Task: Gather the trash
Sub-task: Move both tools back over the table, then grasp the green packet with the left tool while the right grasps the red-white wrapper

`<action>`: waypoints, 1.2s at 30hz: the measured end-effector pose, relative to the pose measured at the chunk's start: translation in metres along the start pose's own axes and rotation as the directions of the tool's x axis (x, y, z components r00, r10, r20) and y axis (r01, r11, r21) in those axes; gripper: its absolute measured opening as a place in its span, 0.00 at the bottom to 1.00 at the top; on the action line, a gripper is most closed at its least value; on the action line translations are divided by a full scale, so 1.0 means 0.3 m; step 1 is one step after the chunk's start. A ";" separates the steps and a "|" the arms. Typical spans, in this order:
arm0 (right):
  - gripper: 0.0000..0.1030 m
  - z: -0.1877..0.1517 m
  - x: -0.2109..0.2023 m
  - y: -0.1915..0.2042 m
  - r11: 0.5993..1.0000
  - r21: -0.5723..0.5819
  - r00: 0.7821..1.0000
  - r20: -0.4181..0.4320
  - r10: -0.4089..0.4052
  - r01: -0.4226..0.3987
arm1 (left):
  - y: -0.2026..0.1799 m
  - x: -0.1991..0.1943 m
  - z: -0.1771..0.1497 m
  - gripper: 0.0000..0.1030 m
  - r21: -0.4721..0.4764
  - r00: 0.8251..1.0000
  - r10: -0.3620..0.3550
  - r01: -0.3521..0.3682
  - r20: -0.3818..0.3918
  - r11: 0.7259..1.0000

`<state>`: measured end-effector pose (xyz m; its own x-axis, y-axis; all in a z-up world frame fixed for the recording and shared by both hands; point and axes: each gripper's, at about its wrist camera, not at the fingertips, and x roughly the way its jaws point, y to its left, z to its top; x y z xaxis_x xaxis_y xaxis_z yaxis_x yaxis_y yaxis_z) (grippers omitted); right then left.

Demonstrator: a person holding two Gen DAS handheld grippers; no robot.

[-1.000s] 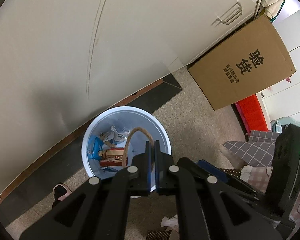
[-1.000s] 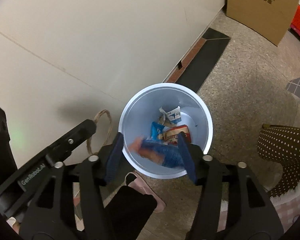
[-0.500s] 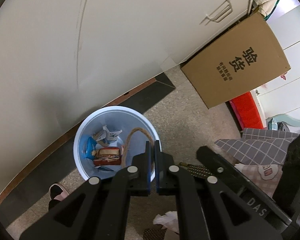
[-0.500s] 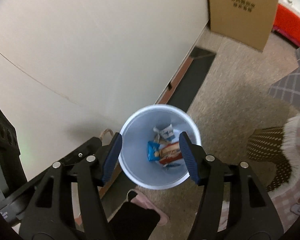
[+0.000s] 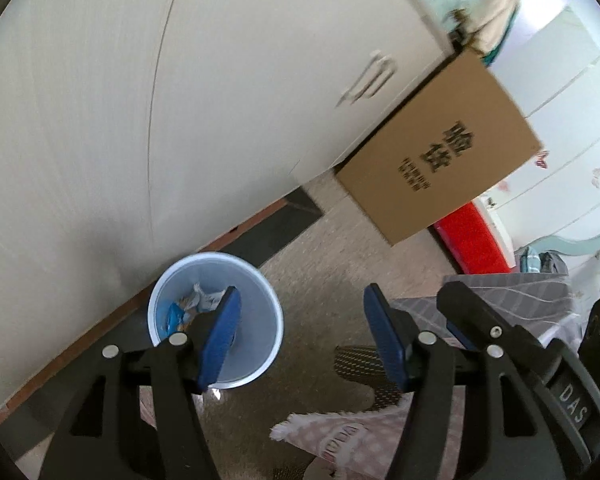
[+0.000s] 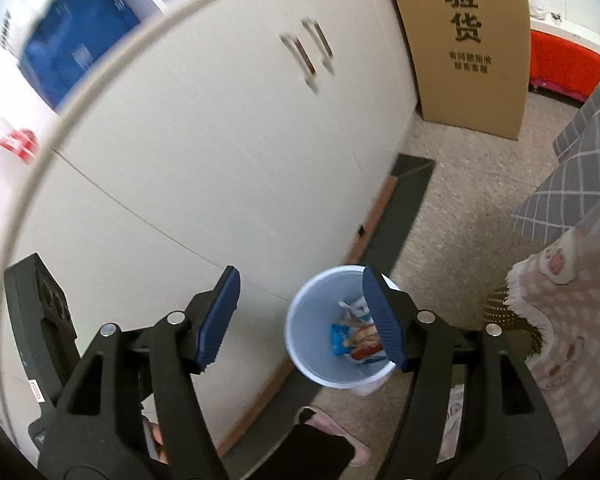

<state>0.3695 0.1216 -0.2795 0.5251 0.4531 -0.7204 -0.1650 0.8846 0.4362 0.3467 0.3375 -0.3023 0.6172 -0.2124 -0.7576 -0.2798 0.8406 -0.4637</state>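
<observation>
Both held well above the white bin [image 5: 260,344], angled down at it: left gripper [image 5: 300,328] with jaws opening and nothing between the blue pads, right gripper [image 6: 300,320] likewise opening and empty. Down in the bin, against the cabinet [image 6: 220,140] and well short of the cardboard box [image 5: 440,160], a heap of wrappers [image 6: 356,340], so the trash looks dropped already. Judged as a release done, with spread jaws ready for any further litter.
</observation>
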 end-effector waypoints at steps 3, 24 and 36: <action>0.62 0.029 -0.135 0.023 1.000 -0.002 0.999 0.045 0.023 -0.023 | -0.101 -0.140 0.006 0.60 0.058 0.998 0.000 -0.004 0.060 0.998; 0.64 0.003 -1.058 -0.471 0.971 -0.050 0.926 0.317 -0.206 0.233 | -1.070 -0.387 -0.414 0.65 0.563 0.987 -0.153 0.094 0.058 0.821; 0.64 -0.099 -1.169 -0.817 0.946 0.038 0.915 0.243 -0.322 0.323 | -1.349 -0.174 -0.694 0.65 0.850 0.997 -0.065 0.072 -0.044 0.522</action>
<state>0.2012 -0.2510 -0.1498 0.7363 0.1027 -0.6688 0.0453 0.9787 0.2001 0.2747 -0.0954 -0.1707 0.6009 -0.2889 -0.7453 0.5233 0.8470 0.0936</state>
